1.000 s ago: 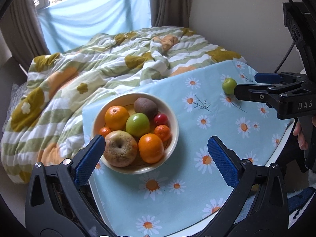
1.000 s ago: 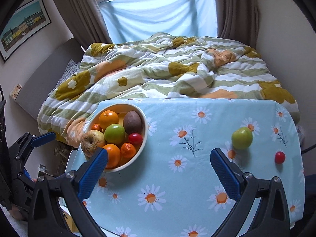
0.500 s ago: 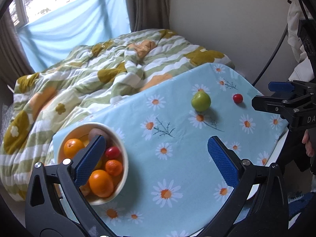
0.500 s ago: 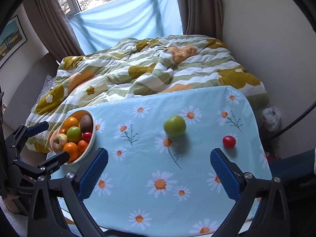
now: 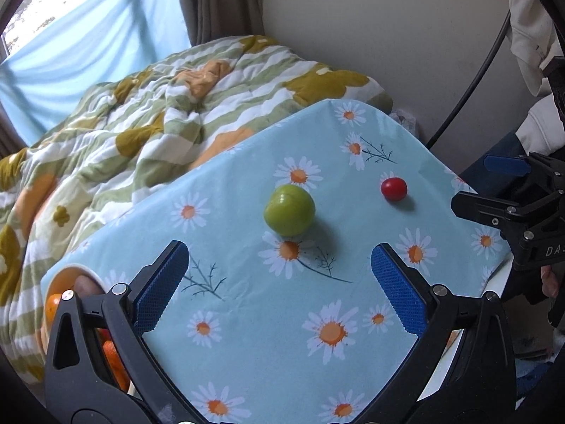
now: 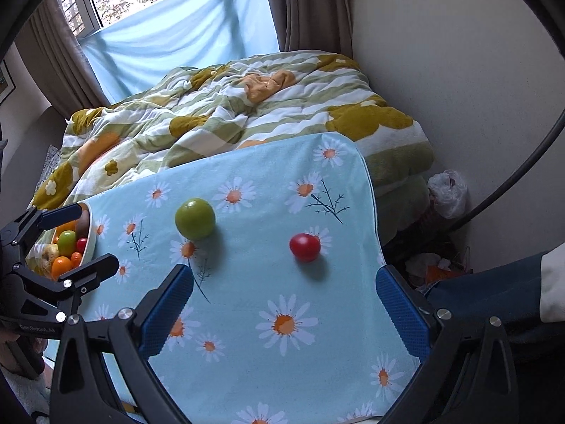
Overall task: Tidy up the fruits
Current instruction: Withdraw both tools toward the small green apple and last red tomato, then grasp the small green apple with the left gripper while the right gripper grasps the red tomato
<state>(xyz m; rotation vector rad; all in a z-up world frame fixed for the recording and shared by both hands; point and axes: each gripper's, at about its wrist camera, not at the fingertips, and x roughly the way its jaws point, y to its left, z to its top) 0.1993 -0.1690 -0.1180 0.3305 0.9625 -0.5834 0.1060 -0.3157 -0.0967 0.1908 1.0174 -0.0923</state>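
A green apple (image 5: 289, 209) and a small red tomato (image 5: 393, 188) lie loose on the daisy-print tablecloth (image 5: 282, 318). They also show in the right wrist view, the apple (image 6: 195, 218) left of the tomato (image 6: 305, 246). A white bowl (image 6: 90, 233) with several fruits stands at the table's left end; in the left wrist view only its rim (image 5: 72, 269) shows. My left gripper (image 5: 280, 286) is open and empty, just short of the apple. My right gripper (image 6: 284, 312) is open and empty, just short of the tomato.
A bed with a green, white and yellow quilt (image 6: 229, 113) lies beyond the table. A wall (image 6: 441, 70) and a black cable (image 6: 512, 183) are on the right. Bags and clutter (image 6: 445, 194) sit on the floor past the table's right edge.
Both grippers have swung right, away from the bowl, and closer to the apple and tomato. The bowl has slid to the left edge of both views. Both stay open.
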